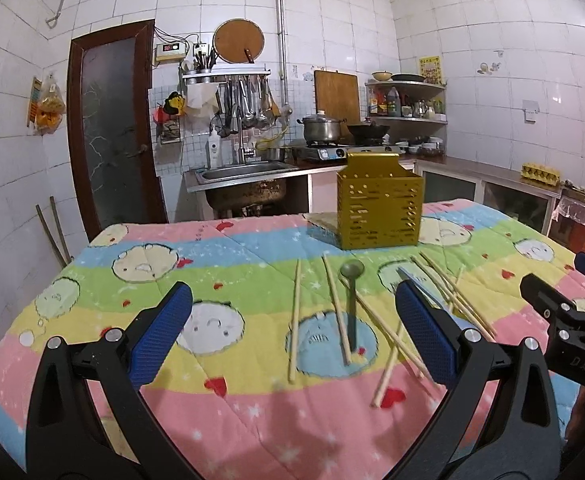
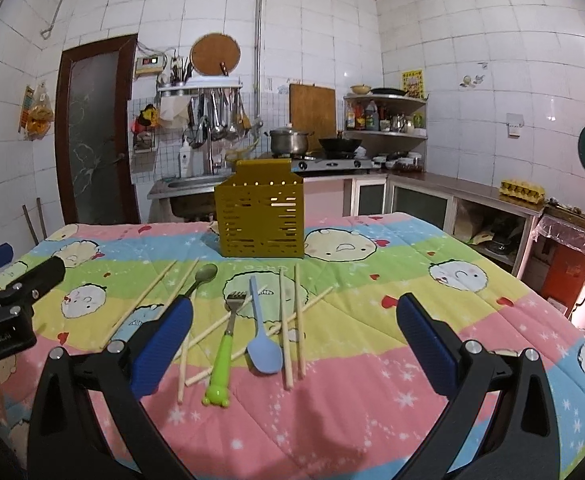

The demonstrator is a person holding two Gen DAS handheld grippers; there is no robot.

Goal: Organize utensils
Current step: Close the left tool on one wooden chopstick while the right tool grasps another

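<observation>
Both grippers spread wide and empty above a cartoon-print quilt.

The left gripper (image 1: 292, 320) and right gripper (image 2: 294, 328) hover over scattered chopsticks (image 2: 298, 320), a green-handled fork (image 2: 225, 344), a blue spoon (image 2: 262, 344) and an olive spoon (image 1: 352, 300); the yellow slotted utensil holder (image 2: 260, 216) stands upright beyond them on the quilt (image 2: 372, 380).

On the bench (image 2: 372, 400) I counted 1 yellow slotted holder (image 2: 260, 224). In front of it lay 2 spoons: 1 olive-green spoon (image 2: 206, 274) and 1 pale blue spoon (image 2: 264, 354). I saw 1 fork (image 2: 222, 354), the one with the bright green handle. The wooden chopsticks (image 2: 284, 328) were harder to tally, since several crossed each other and some ran behind a claw finger; I made out at least 7 and could not settle the exact number.
</observation>
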